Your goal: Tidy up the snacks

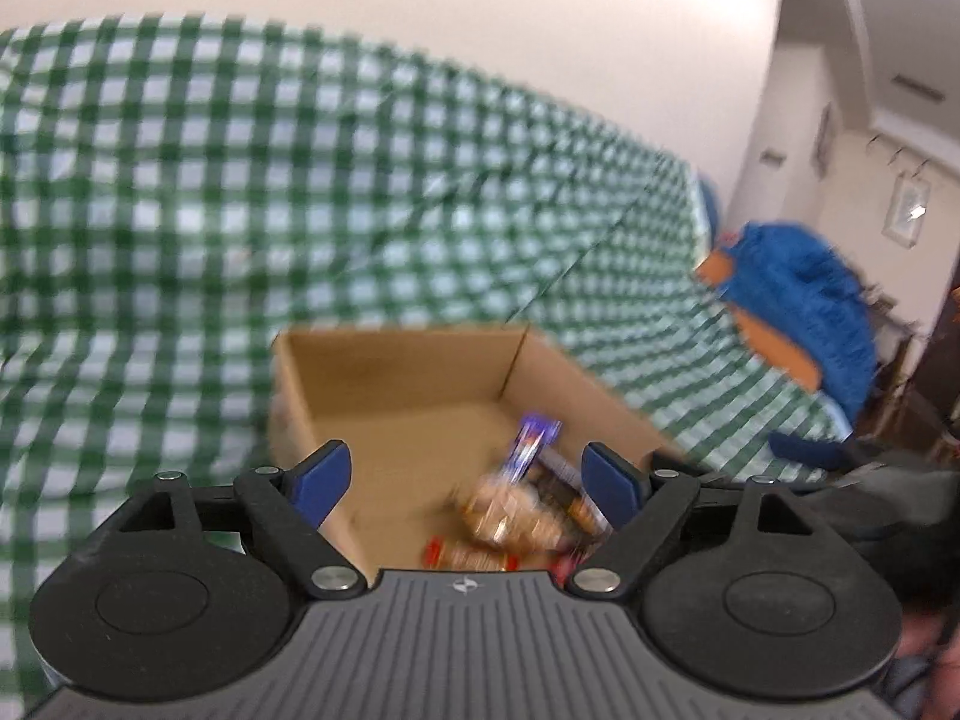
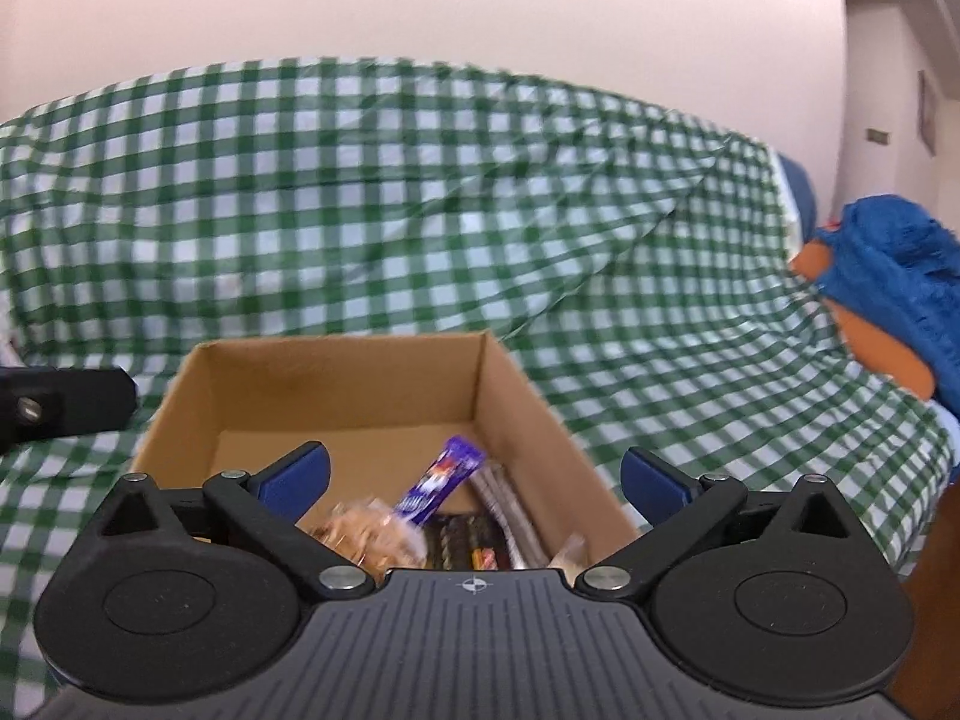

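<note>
Both grippers hang over an open cardboard box (image 2: pixel 336 384) that sits on a green checked cloth (image 2: pixel 420 192). The left gripper (image 1: pixel 465 480) has its jaws spread wide with nothing between them, and the right gripper (image 2: pixel 474 483) is the same: wide apart and holding nothing.

The snacks lie in the near part of the box, just ahead of and below the gap between the right jaws. A purple bar (image 2: pixel 441 480) leans against the pile, its long axis running from low near the jaw base up and away toward the box's far right corner, the far end raised. Beside it, toward the left jaw, sits a clear bag of brownish snacks (image 2: pixel 366 531); toward the right jaw lie dark wrapped sticks (image 2: pixel 504 510) pointing roughly the same way as the bar. The left view is smeared, so what the red-labelled packet (image 1: pixel 468 555) under its jaws is, I cannot tell.

To pick out the bar well, I would turn the jaws so they close across its narrow width, not along its length, come down near its raised far end, and keep clear of the right wall of the box. A blue plush toy (image 2: pixel 894 276) lies well off past the right jaw.
</note>
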`<action>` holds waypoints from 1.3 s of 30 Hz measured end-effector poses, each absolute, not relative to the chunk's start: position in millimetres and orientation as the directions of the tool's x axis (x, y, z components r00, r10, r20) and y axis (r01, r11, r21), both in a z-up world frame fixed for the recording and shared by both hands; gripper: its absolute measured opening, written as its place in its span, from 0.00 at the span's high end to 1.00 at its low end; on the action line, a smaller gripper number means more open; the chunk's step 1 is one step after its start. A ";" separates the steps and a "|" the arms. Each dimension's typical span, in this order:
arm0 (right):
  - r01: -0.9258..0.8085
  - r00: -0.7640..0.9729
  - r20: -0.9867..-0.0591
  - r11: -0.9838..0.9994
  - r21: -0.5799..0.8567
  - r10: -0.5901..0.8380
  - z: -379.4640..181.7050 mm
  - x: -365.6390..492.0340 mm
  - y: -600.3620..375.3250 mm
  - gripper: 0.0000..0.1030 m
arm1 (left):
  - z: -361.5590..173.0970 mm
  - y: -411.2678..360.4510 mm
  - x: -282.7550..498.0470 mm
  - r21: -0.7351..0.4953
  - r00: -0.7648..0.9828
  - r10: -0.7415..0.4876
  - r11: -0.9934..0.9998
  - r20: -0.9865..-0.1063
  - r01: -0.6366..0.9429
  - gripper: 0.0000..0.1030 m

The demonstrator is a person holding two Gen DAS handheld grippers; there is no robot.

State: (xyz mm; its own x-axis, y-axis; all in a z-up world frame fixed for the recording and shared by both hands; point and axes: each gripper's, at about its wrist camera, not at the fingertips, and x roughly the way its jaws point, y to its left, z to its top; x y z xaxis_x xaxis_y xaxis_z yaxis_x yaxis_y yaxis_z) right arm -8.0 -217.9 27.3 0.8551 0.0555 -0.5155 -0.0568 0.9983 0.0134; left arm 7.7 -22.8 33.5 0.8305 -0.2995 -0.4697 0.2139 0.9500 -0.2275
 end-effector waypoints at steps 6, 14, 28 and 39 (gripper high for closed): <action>-0.070 0.834 -0.539 0.992 0.101 0.114 34.2 -51.5 -239.7 0.01 | 30.3 -35.1 -17.6 -0.199 0.821 -0.268 0.961 -0.504 0.192 0.15; -0.116 0.831 -0.547 0.993 -0.002 0.096 28.3 -76.4 -239.3 0.01 | 25.7 -53.2 -39.9 -0.217 0.805 -0.269 0.960 -0.529 0.178 0.11; -0.151 0.816 -0.554 0.986 0.072 0.165 21.7 -105.7 -266.8 0.01 | 15.6 -73.6 -80.1 -0.163 0.799 -0.080 0.986 -0.596 -0.023 0.00; -0.142 0.837 -0.536 0.990 -0.020 0.110 12.4 -91.6 -261.1 0.00 | 3.5 -77.5 -58.3 -0.119 0.823 -0.089 0.993 -0.562 0.027 0.00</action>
